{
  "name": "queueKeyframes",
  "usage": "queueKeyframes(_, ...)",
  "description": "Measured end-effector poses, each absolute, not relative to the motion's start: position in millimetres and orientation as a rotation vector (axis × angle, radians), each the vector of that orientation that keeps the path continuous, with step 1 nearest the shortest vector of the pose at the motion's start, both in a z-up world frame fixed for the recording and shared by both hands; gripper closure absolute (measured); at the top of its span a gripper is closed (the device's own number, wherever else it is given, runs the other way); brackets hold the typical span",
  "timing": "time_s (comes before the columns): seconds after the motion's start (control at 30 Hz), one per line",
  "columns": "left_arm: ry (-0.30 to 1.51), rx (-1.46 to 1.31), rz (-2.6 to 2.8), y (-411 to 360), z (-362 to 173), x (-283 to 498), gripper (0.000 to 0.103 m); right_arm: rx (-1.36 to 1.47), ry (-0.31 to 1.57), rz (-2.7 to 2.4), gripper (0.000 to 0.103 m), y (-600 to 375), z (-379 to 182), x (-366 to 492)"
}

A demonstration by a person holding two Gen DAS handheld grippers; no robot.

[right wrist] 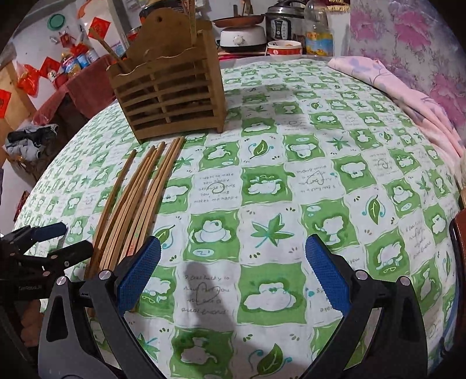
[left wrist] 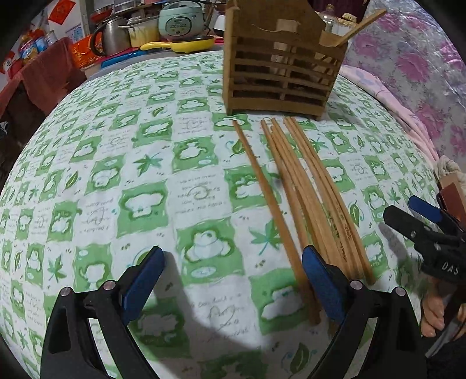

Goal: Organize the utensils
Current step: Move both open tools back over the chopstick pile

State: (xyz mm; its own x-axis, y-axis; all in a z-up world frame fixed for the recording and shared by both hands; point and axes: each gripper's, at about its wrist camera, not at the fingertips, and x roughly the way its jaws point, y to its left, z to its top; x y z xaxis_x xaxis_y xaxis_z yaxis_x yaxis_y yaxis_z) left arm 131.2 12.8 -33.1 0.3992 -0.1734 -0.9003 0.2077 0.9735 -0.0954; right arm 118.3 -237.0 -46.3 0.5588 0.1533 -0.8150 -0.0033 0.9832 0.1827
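Several wooden chopsticks (left wrist: 308,189) lie side by side on the green-and-white patterned tablecloth (left wrist: 145,180), tips pointing at a slatted wooden utensil holder (left wrist: 279,67) with one stick leaning in it. My left gripper (left wrist: 233,262) is open above the cloth; its right finger sits over the near ends of the chopsticks. In the right wrist view the chopsticks (right wrist: 137,198) lie left of my right gripper (right wrist: 233,253), which is open over bare cloth (right wrist: 291,175). The holder (right wrist: 169,96) stands at the far left there. The other gripper (right wrist: 43,253) shows at the left edge.
Behind the table are a kettle (left wrist: 112,35), a rice cooker (left wrist: 182,20), a yellow pan (left wrist: 180,45), a pressure cooker (right wrist: 282,20), a bowl (right wrist: 284,49) and a bottle (right wrist: 319,32). A pink floral cloth (right wrist: 407,99) drapes along the table's right side.
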Motion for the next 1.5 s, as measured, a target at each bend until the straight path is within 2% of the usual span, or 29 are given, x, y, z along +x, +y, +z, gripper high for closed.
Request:
queueKeyframes(0.27,1.149,0.019,-0.112,26,-38,156,0.005,0.202,0.979,0.089,0.007,-243,-47,120)
queueKeyframes(0.43,1.140,-0.004,0.037,61,-40,155,0.006,0.196,0.973,0.100,0.007,-241,-46,119)
queueKeyframes(0.67,1.127,0.007,0.022,63,-39,146,0.006,0.171,0.960,0.175,0.007,-231,-44,115)
queueKeyframes(0.97,1.117,0.013,0.026,63,-39,144,0.005,-0.061,0.995,0.333,0.007,-184,-48,98)
queueKeyframes(1.23,1.114,0.014,0.029,62,-38,144,0.005,-0.099,1.025,0.238,0.009,-206,-53,92)
queueKeyframes(1.3,1.114,0.014,0.029,62,-38,143,0.005,-0.080,0.983,0.088,0.012,-226,-47,96)
queueKeyframes(1.4,1.114,0.015,0.029,62,-38,143,0.005,0.150,0.921,0.116,0.015,-268,-40,94)
queueKeyframes(1.5,1.114,0.014,0.029,62,-38,143,0.005,0.144,0.922,0.191,0.016,-261,-39,91)
